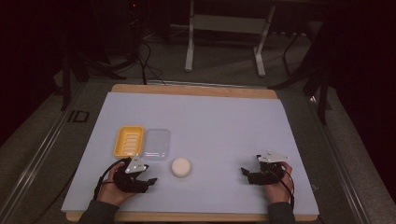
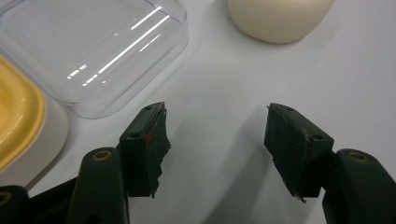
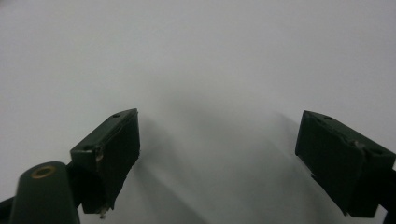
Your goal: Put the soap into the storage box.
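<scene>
A person sits at a table covered with a white sheet (image 1: pixel 210 121) and holds a black gripper in each hand.

The left gripper (image 1: pixel 150 180) rests low on the sheet at the near left. In the left gripper view its two jaws stand apart with a clear gap between them, and only bare white sheet lies in that gap. The gap is smaller than the gap of the other gripper. Nothing is held. The left hand (image 1: pixel 112 189) wraps around it from below.

Just past the left gripper lies a round white bar of soap (image 1: pixel 181 167). It sits flat on the sheet, near the tips of the jaws but not touching them. In the left gripper view the soap (image 2: pixel 279 18) shows at the top, ahead of the jaws and a bit to the right.

Behind the left gripper sits a yellow soap dish (image 1: pixel 129 141) with ridges inside. A clear plastic lid (image 1: pixel 156 144) lies right next to the dish, on the side closer to the soap. The two look like they touch along one edge. In the left gripper view the clear lid (image 2: pixel 93 51) is close ahead of the left jaw.

The right gripper (image 1: pixel 246 175) lies at the near right, well apart from the soap. Its jaws stand wide apart over bare sheet and hold nothing. The right hand (image 1: pixel 279 184) grips it from below.
</scene>
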